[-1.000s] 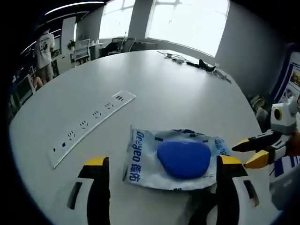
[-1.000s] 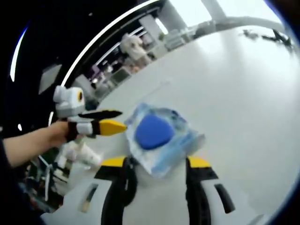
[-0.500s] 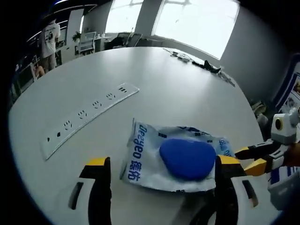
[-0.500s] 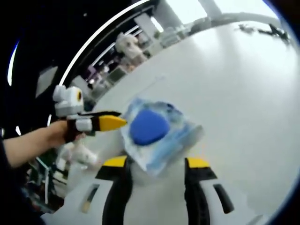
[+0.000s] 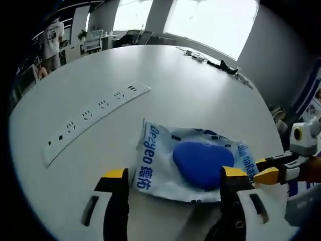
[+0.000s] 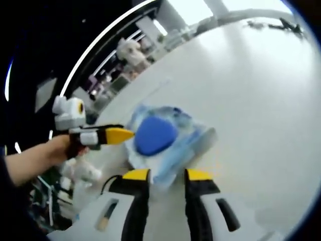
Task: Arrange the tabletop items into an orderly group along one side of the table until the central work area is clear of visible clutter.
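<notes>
I am grasping the wipes packet (image 5: 188,163), which lies near the table (image 5: 200,95) edge. My right gripper (image 6: 167,175) nips its corner, jaws nearly together; my left gripper (image 5: 173,176) straddles it, spread. Next: lift and carry it sideward.
</notes>
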`<act>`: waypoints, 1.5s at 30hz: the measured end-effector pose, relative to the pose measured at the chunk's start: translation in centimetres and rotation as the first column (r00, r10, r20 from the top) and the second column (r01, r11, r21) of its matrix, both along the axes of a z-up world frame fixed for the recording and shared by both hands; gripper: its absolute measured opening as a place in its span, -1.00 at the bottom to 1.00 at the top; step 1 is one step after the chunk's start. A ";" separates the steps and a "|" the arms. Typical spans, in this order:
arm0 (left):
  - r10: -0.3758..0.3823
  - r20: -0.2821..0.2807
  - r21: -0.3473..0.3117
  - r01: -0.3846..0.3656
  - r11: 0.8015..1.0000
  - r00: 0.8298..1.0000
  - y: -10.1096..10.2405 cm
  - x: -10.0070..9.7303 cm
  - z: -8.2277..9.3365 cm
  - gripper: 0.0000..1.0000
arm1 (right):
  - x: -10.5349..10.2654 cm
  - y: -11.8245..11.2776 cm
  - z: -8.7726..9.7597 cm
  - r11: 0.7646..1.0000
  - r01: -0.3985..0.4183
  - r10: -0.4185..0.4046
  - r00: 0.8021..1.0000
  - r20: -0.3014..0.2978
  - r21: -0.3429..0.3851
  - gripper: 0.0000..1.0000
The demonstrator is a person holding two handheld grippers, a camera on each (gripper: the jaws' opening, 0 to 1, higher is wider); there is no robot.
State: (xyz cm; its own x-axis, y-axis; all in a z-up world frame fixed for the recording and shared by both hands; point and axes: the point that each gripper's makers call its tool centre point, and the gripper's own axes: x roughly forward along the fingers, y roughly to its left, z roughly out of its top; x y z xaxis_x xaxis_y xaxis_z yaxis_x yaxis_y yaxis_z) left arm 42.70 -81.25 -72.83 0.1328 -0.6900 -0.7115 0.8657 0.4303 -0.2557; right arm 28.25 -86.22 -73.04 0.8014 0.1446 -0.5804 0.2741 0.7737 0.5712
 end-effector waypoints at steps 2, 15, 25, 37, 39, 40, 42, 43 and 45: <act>-0.011 0.009 0.014 0.010 1.000 1.000 0.2 0.2 -0.2 0.25 | 0.0 -0.1 -0.1 1.000 0.012 -0.012 1.000 -0.006 0.005 -0.65; 0.036 0.029 0.083 -0.038 0.996 0.999 2.2 1.6 -0.1 -0.96 | -0.3 -1.3 -0.2 0.999 0.044 -0.043 0.999 0.007 -0.017 -0.98; -0.014 0.140 0.099 0.000 0.995 0.990 2.4 0.7 1.8 -1.00 | -0.2 -1.6 0.7 0.998 0.033 -0.031 0.999 0.030 -0.055 -1.00; 0.058 0.189 0.029 -0.064 0.998 0.980 3.1 -0.6 5.9 -1.00 | -0.1 -2.8 4.4 0.995 0.031 -0.022 0.995 0.095 -0.094 -1.00; 0.078 0.200 0.011 -0.082 0.997 0.977 3.4 -0.8 7.0 -1.00 | -0.1 -2.9 5.4 0.995 0.033 -0.022 0.994 0.110 -0.098 -1.00; 0.084 0.209 0.006 -0.087 0.996 0.974 3.6 -1.1 7.5 -1.00 | 0.0 -2.9 6.0 0.994 0.031 -0.018 0.993 0.120 -0.109 -1.00; 0.092 0.229 -0.004 -0.094 0.996 0.969 4.0 -1.4 8.4 -1.00 | 0.0 -2.8 7.1 0.992 0.023 -0.006 0.991 0.136 -0.126 -1.00; 0.094 0.235 -0.009 -0.095 0.995 0.967 4.1 -1.5 8.9 -1.00 | 0.0 -2.7 7.5 0.991 0.021 -0.003 0.990 0.141 -0.130 -1.00; 0.107 0.249 -0.025 -0.104 0.994 0.962 4.7 -2.0 10.2 -1.00 | -0.1 -2.5 8.5 0.991 0.014 0.008 0.987 0.158 -0.136 -1.00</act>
State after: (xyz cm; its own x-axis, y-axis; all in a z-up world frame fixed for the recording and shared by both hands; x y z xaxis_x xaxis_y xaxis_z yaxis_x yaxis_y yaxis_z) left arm 40.67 -76.56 -62.67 0.3781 -0.6704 -0.6385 0.8523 0.5212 -0.0426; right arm 28.16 -88.76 -64.53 0.8846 0.0705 -0.4610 0.1913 0.8467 0.4965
